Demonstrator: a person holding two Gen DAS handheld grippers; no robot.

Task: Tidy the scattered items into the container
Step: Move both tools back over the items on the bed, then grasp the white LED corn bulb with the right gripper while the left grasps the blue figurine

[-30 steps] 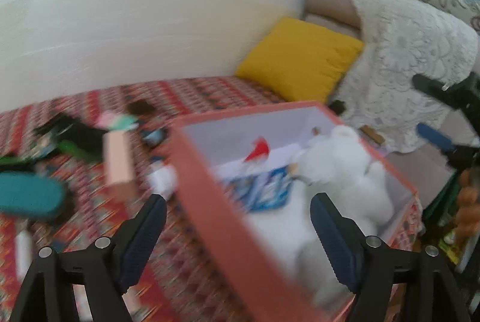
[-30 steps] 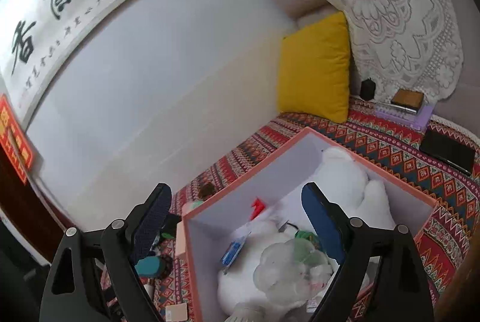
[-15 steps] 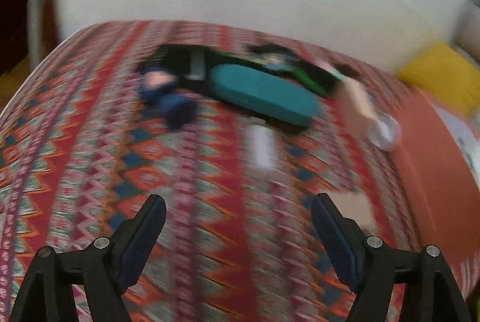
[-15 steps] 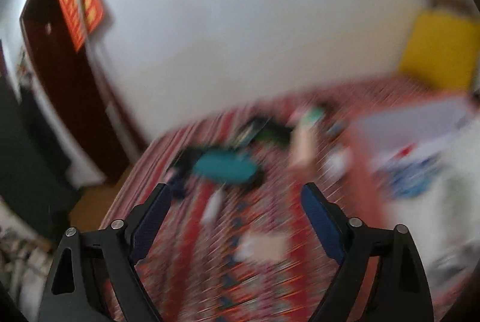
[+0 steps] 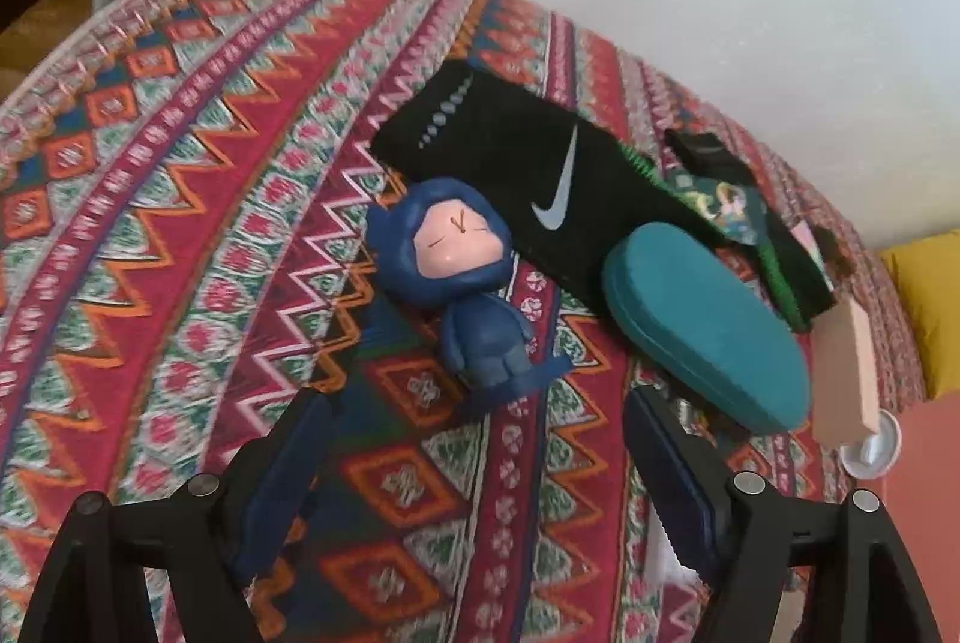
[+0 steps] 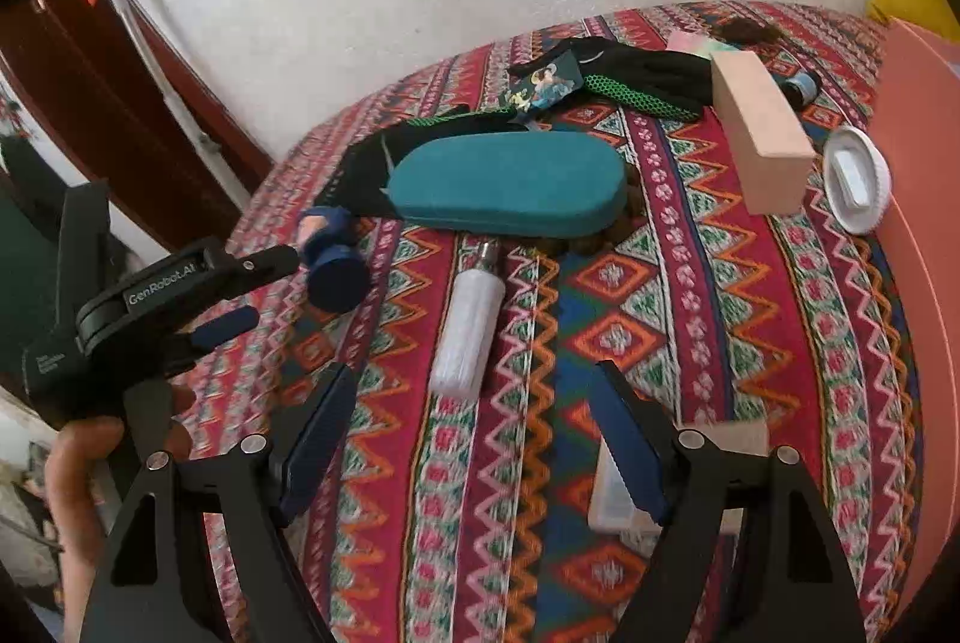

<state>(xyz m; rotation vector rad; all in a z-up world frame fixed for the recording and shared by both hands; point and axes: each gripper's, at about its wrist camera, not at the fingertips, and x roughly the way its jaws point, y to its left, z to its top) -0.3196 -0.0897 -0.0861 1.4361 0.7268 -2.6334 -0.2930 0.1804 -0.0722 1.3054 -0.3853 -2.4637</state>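
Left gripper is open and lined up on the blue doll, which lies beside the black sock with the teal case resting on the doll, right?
Not quite: the teal case rests on the black sock, not the blue doll. The left wrist view shows it; the left gripper is open.

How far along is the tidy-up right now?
Both claws are open and empty. The left claw is lined up on the blue figurine. Left on the cloth: teal case, black sock, pink block, white tube, white lid. The box's contents are out of view.
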